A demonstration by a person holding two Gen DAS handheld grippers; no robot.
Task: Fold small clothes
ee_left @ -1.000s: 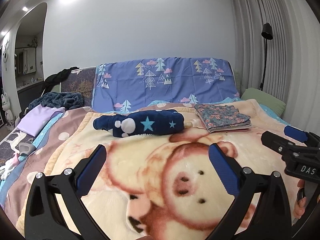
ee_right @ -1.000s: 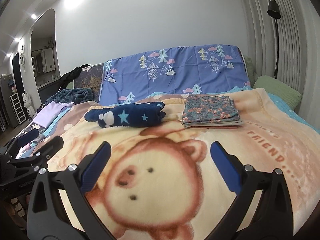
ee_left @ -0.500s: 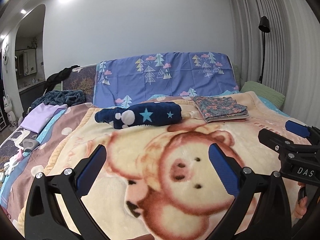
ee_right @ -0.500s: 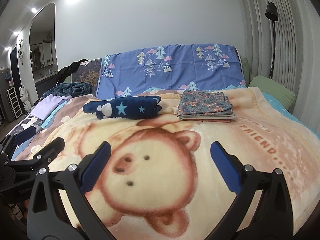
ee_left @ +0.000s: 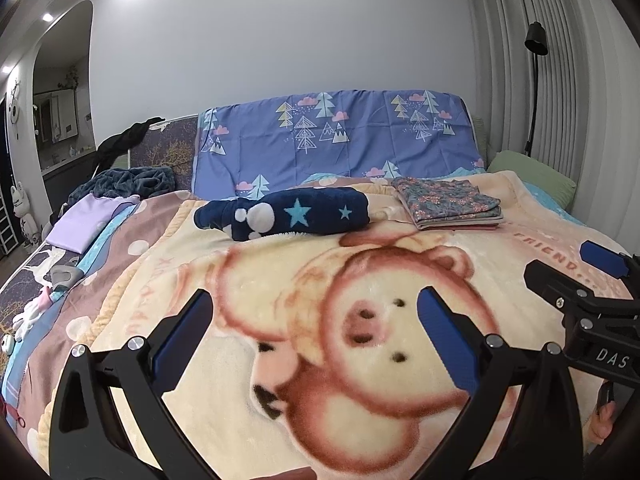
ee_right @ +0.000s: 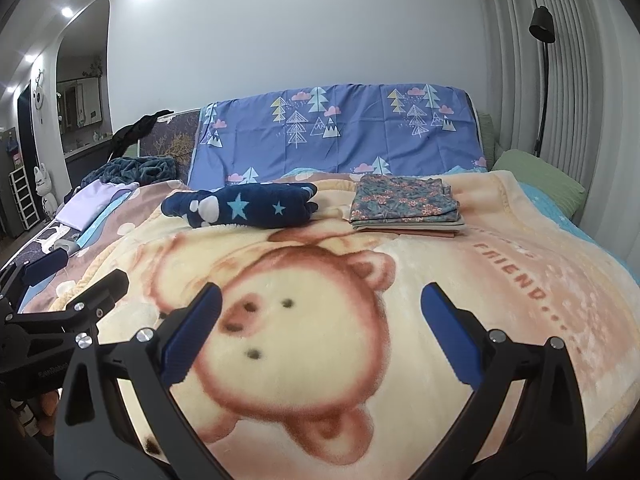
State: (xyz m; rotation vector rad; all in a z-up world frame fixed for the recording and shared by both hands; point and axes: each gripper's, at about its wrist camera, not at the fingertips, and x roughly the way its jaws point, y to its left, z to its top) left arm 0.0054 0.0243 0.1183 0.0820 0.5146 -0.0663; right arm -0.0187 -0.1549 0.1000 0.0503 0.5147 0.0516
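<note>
Both the left tool (ee_left: 310,332) and right tool (ee_right: 320,330) hover spread wide and empty; ahead lies the rolled navy star-print fleece garment (ee_left: 296,216), beside the folded floral cloth stack (ee_right: 404,204), probably finished.

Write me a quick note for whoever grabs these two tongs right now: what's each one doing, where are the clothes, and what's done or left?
Left tongs: open, empty, above the bear blanket.
Right tongs: open, empty, above the same blanket.
Navy star-print garment: bunched near the head of the bed, touched by neither tongs.
Floral clothes: neat folded stack to its right, apart from it.
Done: that floral stack looks folded.
Left: probably pick up the navy piece, spread it and fold it. The lilac cloth at the left edge may also need folding; I cannot tell.
</note>
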